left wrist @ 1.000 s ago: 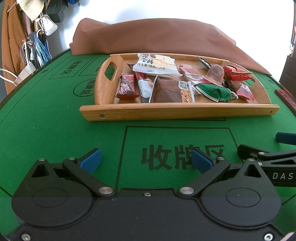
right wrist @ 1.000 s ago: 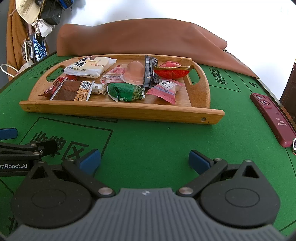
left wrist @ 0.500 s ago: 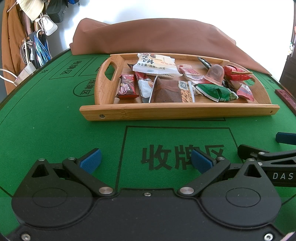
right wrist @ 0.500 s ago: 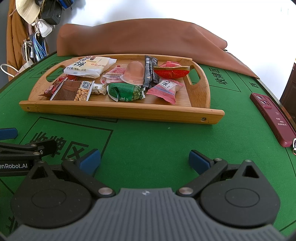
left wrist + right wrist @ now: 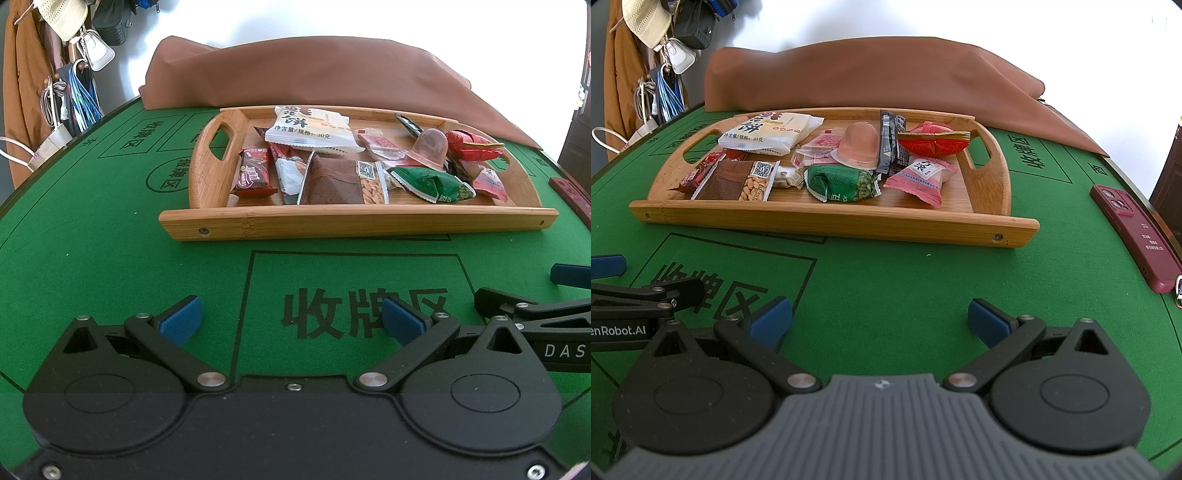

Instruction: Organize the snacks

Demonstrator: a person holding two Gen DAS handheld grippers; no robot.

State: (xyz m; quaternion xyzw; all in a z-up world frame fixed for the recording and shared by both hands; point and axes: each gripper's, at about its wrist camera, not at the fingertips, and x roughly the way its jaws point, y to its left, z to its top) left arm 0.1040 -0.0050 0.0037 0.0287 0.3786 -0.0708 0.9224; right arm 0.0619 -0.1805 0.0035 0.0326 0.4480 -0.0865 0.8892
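Both tongs, left gripper (image 5: 291, 319) and right gripper (image 5: 880, 318), wide and empty over green table (image 5: 886, 273); snacks (image 5: 842, 182) all lie heaped in tray (image 5: 827, 221), fitting start or finish.

Printed in black on green felt table (image 5: 110, 236): "收牌区". On white snack packet (image 5: 314, 129): "净含量/规格: 30克". On black gripper arms: "DAS" (image 5: 561, 350), "enRobot.AI" (image 5: 618, 329).

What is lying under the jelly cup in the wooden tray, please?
The jelly cup rests on a pink wrapped snack and the green pea packet; whatever lies beneath those is hidden.
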